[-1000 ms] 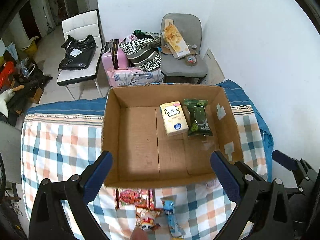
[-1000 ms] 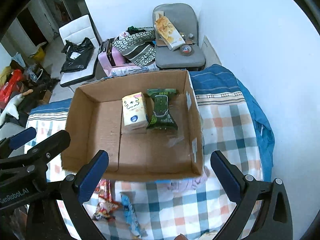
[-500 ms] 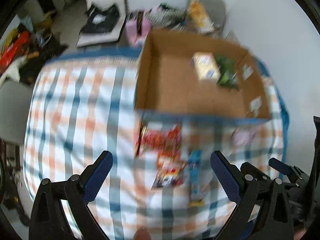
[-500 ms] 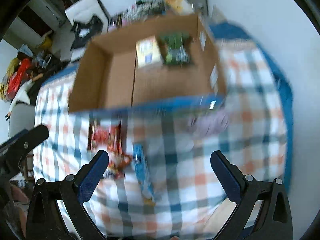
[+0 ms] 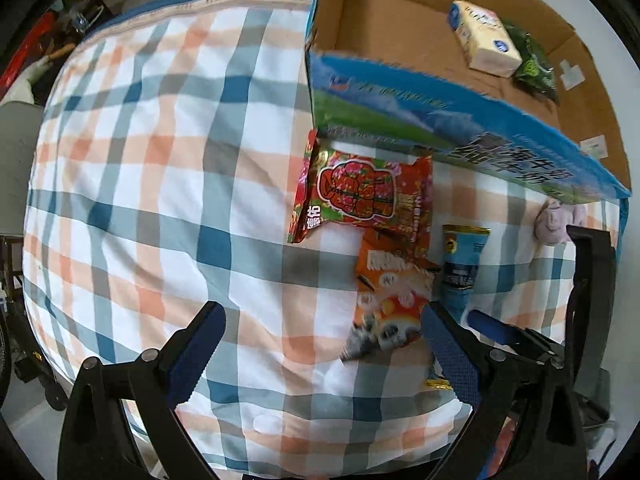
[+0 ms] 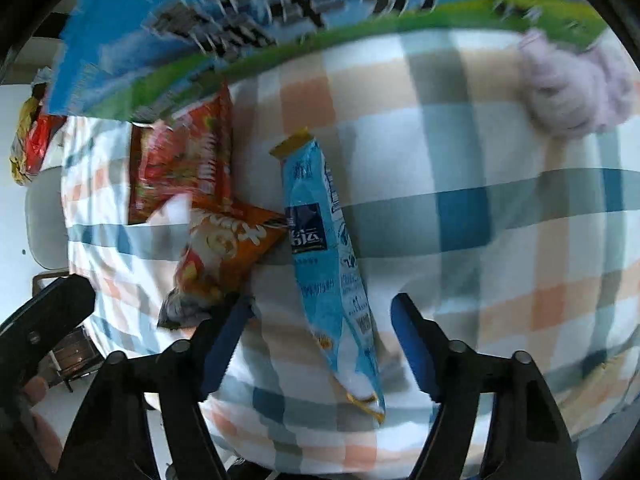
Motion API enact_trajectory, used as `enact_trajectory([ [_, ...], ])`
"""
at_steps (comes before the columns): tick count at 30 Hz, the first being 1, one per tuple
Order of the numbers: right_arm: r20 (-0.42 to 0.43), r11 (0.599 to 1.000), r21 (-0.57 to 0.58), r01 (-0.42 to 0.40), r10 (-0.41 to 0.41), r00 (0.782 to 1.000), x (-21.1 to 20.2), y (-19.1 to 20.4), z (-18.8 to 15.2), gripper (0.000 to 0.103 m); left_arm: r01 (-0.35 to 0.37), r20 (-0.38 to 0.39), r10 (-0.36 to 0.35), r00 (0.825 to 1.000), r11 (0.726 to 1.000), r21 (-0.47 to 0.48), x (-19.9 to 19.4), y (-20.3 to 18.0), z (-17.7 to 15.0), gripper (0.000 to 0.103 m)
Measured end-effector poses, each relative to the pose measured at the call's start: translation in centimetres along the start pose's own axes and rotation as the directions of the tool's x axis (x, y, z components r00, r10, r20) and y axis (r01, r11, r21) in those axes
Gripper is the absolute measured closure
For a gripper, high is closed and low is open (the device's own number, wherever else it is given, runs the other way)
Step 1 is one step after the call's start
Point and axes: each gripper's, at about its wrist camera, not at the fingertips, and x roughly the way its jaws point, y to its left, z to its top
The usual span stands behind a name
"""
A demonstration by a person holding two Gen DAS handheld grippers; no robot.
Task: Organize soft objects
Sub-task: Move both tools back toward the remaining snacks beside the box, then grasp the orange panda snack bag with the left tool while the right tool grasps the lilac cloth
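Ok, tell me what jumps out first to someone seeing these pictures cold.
The long light-blue packet lies on the checked bedspread, its lower part between the open right gripper fingers. Beside it overlap an orange snack bag and a red snack bag, the red one against the cardboard box.

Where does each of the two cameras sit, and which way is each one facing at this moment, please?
Left wrist: on the left gripper, angled down at the checked bedspread, red packet and cardboard box; its open fingers and part of the right gripper show.
Right wrist: on the right gripper, low over the blue packet; its open fingers show.
Shared: blue packet, orange packet, box.
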Motion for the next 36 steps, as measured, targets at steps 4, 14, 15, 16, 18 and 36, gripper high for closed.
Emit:
enact_trajectory([
  [4,-0.002,0.999,0.008,0.035,-0.035,0.999,0.3,-0.9,-0.1,0.074,0.028,-0.01,-0.028,1.0,1.0,0.011,1.0,-0.5,0.5,0.003],
  [14,0.012,0.995,0.098,-0.012,0.011,1.0,-2.6,-5.6,-0.3,0.073,0.065,-0.131,-0.052,0.99,0.993,0.098,6.6,-4.7,2.1,0.003],
  [15,0.041,0.992,0.126,-0.031,0.026,0.999,-3.2,-6.2,-0.2,0.066,0.06,-0.142,-0.044,0.989,0.993,0.106,7.3,-5.1,2.2,0.003],
  [16,0.086,0.981,0.181,-0.067,0.052,0.995,-4.2,-7.4,-0.1,0.046,0.06,-0.15,-0.043,0.988,0.992,0.111,7.8,-5.4,2.2,0.004],
  [18,0.169,0.951,0.277,-0.14,0.095,0.981,-5.5,-9.4,0.2,0.033,0.062,-0.17,-0.044,0.985,0.992,0.106,8.7,-5.7,2.2,0.02],
  [36,0.38,0.744,0.583,-0.326,0.106,0.919,-5.8,-17.7,5.1,0.058,0.066,-0.156,-0.059,0.986,0.997,0.045,9.4,-6.0,1.2,0.048],
])
